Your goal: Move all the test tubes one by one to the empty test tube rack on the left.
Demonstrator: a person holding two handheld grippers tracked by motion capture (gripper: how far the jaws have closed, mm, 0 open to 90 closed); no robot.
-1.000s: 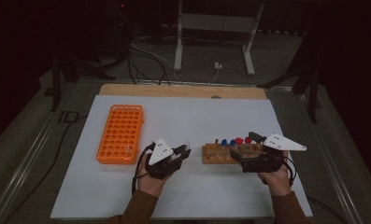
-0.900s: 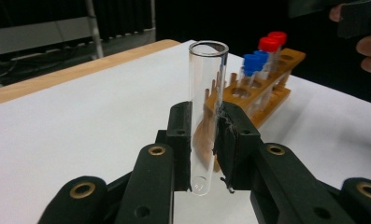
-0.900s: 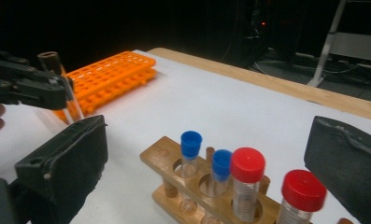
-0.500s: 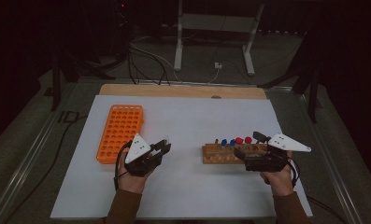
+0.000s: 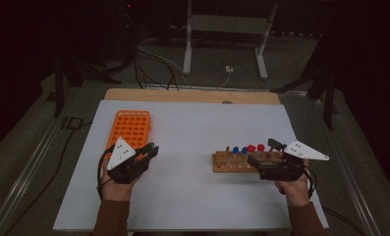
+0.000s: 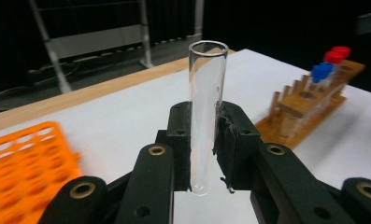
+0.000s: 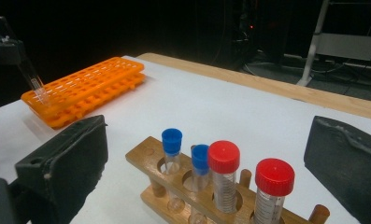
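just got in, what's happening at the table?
A person works two handheld grippers over a white table. The left gripper is shut on an empty glass tube, held upright near the orange rack, not yet in a hole. The right gripper is open, its fingers either side of the wooden rack, which holds two blue-capped tubes and two red-capped tubes. Looks like tubes are going from the wooden rack to the orange one.
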